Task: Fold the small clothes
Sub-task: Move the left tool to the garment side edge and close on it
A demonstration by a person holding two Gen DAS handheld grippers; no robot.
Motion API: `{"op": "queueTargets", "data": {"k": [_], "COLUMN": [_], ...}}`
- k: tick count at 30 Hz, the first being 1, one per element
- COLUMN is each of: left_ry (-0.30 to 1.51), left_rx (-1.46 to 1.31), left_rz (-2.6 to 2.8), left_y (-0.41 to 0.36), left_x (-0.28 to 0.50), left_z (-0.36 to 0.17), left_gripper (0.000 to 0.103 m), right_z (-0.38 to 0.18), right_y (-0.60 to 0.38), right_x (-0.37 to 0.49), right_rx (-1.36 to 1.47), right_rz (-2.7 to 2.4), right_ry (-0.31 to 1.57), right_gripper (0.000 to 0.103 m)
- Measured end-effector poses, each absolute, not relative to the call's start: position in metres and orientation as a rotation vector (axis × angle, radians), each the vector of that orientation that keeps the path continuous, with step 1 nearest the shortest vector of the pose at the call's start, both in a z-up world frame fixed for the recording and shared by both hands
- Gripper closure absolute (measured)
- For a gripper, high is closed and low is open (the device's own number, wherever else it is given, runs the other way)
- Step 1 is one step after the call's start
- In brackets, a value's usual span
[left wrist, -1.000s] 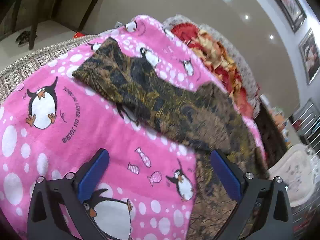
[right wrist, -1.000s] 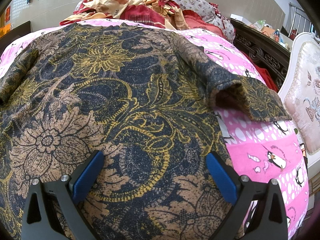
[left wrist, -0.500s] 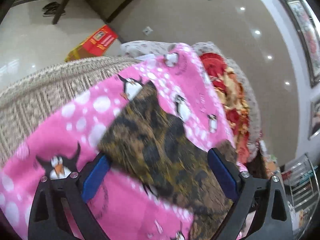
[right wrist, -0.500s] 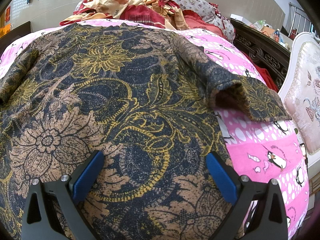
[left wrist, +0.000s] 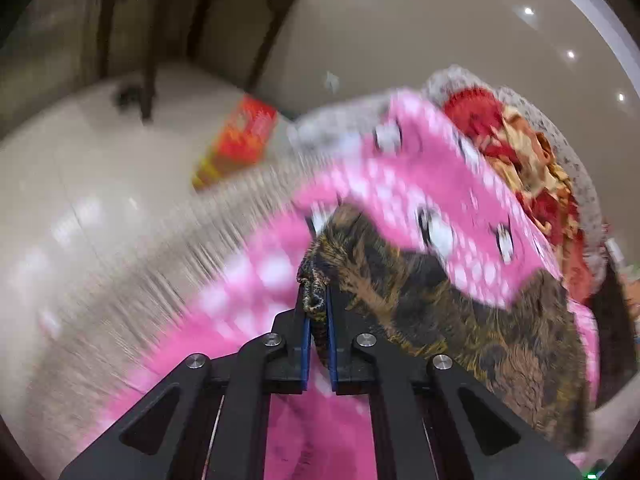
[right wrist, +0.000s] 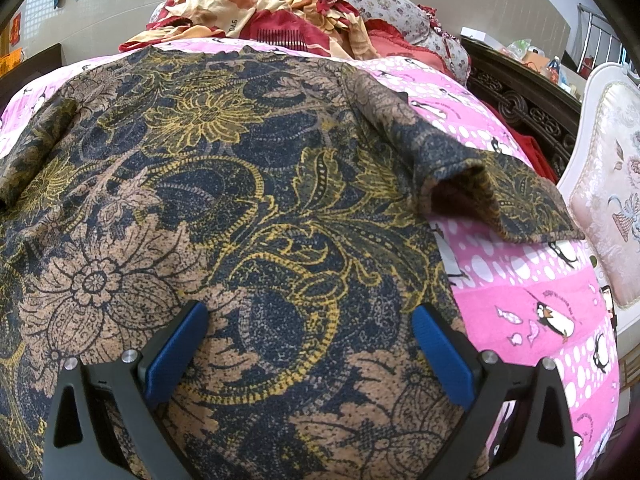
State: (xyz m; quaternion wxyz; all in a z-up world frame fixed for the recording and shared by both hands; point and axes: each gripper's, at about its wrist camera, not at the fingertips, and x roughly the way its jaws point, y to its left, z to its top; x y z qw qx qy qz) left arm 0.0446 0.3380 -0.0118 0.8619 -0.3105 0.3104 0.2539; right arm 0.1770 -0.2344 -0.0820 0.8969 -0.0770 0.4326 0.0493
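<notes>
The dark floral-print fabric garment lies spread on the pink penguin-patterned blanket, filling my right view from nine to three o'clock. It looks thin, limp and light, likely to sag and crease, so hems and sleeve ends are the places to take it. My left gripper is clamped tight on a bunched sleeve end at centre frame. My right gripper stands wide, holding nothing, poised over the body; whether it touches the cloth I cannot tell.
</notes>
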Motion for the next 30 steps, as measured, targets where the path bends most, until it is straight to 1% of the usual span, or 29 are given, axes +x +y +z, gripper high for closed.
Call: {"op": "queueTargets", "data": {"k": [2, 5, 8, 10, 14, 16, 19, 22, 25, 27, 28, 30], "left_ry": [0.554, 0.433, 0.374, 0.368, 0.378, 0.398, 0.47, 0.601, 0.71, 0.788, 0.807, 0.802], "left_rx": [-0.579, -0.549, -0.544, -0.535, -0.477, -0.448, -0.386, -0.346, -0.299, -0.305, -0.315, -0.313], "left_rz": [0.601, 0.685, 0.702, 0.652, 0.386, 0.215, 0.018, -0.121, -0.162, -0.195, -0.21, -0.217], "left_y": [0.348, 0.375, 0.39, 0.383, 0.317, 0.267, 0.183, 0.107, 0.07, 0.058, 0.057, 0.057], "left_x": [0.029, 0.004, -0.005, 0.001, 0.046, 0.077, 0.123, 0.165, 0.185, 0.186, 0.182, 0.167], "left_z": [0.022, 0.065, 0.089, 0.096, 0.101, 0.095, 0.072, 0.024, -0.015, -0.037, -0.041, -0.037], "left_gripper": [0.103, 0.103, 0.103, 0.103, 0.103, 0.103, 0.103, 0.103, 0.103, 0.103, 0.102, 0.095], "right_z": [-0.082, -0.082, -0.082, -0.082, -0.082, -0.083, -0.083, -0.079, -0.062, -0.038, -0.027, -0.01], "right_y": [-0.234, -0.234, -0.235, -0.235, -0.233, -0.233, -0.233, -0.234, -0.236, -0.233, -0.229, -0.217], "right_x": [0.177, 0.177, 0.177, 0.177, 0.178, 0.178, 0.178, 0.181, 0.184, 0.187, 0.19, 0.198], "right_rx": [-0.16, -0.16, -0.16, -0.16, -0.161, -0.16, -0.16, -0.147, -0.109, -0.071, -0.052, -0.003], "right_rz": [0.102, 0.102, 0.102, 0.102, 0.101, 0.101, 0.101, 0.117, 0.156, 0.196, 0.225, 0.322], "right_ry": [0.896, 0.896, 0.896, 0.896, 0.895, 0.896, 0.897, 0.921, 0.924, 0.875, 0.851, 0.819], "right_gripper": [0.0, 0.0, 0.0, 0.0, 0.0, 0.0, 0.0, 0.0, 0.001, 0.001, 0.001, 0.001]}}
